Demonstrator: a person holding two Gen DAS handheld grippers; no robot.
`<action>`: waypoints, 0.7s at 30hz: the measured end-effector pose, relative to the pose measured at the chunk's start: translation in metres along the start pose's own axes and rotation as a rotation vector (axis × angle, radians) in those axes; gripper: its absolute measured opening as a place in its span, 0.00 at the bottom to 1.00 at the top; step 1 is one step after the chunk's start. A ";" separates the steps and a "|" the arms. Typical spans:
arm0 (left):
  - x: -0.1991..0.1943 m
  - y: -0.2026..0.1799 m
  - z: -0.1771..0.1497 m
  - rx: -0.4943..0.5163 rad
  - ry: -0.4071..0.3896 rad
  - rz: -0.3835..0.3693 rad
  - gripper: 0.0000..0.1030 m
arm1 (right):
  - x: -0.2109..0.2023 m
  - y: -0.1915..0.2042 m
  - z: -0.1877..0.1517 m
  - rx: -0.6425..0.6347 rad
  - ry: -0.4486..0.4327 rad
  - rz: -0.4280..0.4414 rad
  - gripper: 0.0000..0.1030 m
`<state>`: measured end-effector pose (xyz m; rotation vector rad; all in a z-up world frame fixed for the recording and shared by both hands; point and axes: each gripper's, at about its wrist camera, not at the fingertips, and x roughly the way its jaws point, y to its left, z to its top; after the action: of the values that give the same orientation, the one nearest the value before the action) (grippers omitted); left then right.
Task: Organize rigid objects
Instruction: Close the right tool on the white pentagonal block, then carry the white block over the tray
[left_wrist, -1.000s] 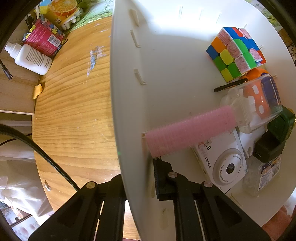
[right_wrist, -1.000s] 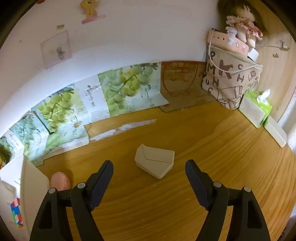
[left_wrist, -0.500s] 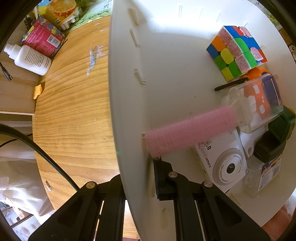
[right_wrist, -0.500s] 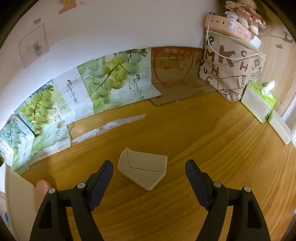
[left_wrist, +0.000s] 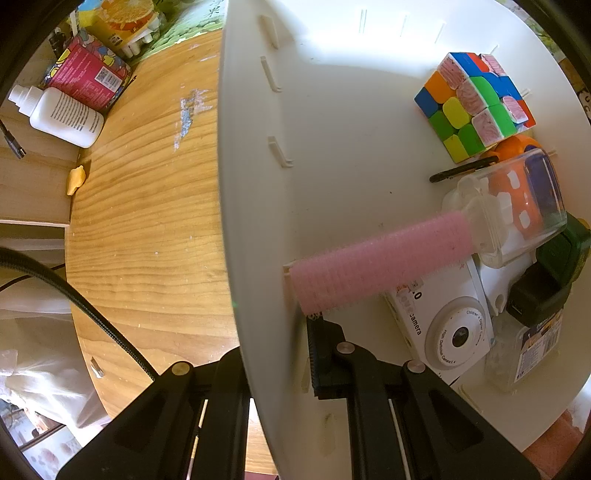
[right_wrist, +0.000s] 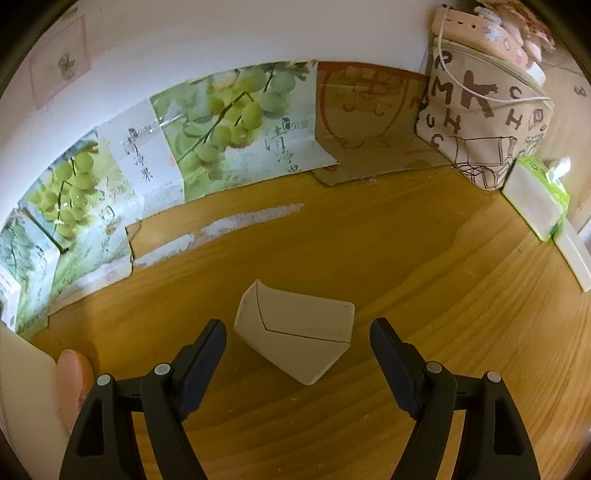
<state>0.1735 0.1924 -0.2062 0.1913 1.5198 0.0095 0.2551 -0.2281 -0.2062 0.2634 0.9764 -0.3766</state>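
In the left wrist view my left gripper (left_wrist: 273, 354) is shut on the side wall of a white bin (left_wrist: 258, 206), one finger outside and one inside. The bin holds a colour cube (left_wrist: 474, 110), a pink hair roller (left_wrist: 380, 262), a clear jar (left_wrist: 513, 206), a white toy camera (left_wrist: 443, 325) and a green and black gadget (left_wrist: 554, 266). In the right wrist view my right gripper (right_wrist: 297, 328) is open. A small white angular box (right_wrist: 295, 328) lies on the wooden table (right_wrist: 424, 258), reaching in between the fingertips, which stand apart from it on each side.
A white bottle (left_wrist: 62, 114), a red pouch (left_wrist: 88, 70) and a yellow scrap (left_wrist: 76, 179) sit at the table's left edge. Grape-printed cardboard (right_wrist: 229, 122) lines the wall. A lettered bag (right_wrist: 487, 122) and tissue pack (right_wrist: 535, 195) stand at the right. The bin's corner (right_wrist: 22, 387) shows lower left.
My right gripper has come down and forward, so the white box now sits larger and between its fingertips. The left gripper and the bin have not moved.
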 end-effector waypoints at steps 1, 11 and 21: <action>0.000 0.000 0.000 0.001 0.000 0.000 0.10 | 0.001 0.000 0.000 0.000 0.001 0.005 0.78; 0.000 0.000 0.000 0.001 0.000 0.000 0.10 | 0.003 -0.001 0.002 0.010 0.020 0.032 0.65; 0.000 0.000 0.000 0.001 0.000 0.001 0.10 | 0.003 -0.001 0.001 0.015 0.036 0.041 0.62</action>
<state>0.1738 0.1926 -0.2067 0.1923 1.5199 0.0095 0.2574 -0.2303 -0.2082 0.3044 1.0021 -0.3426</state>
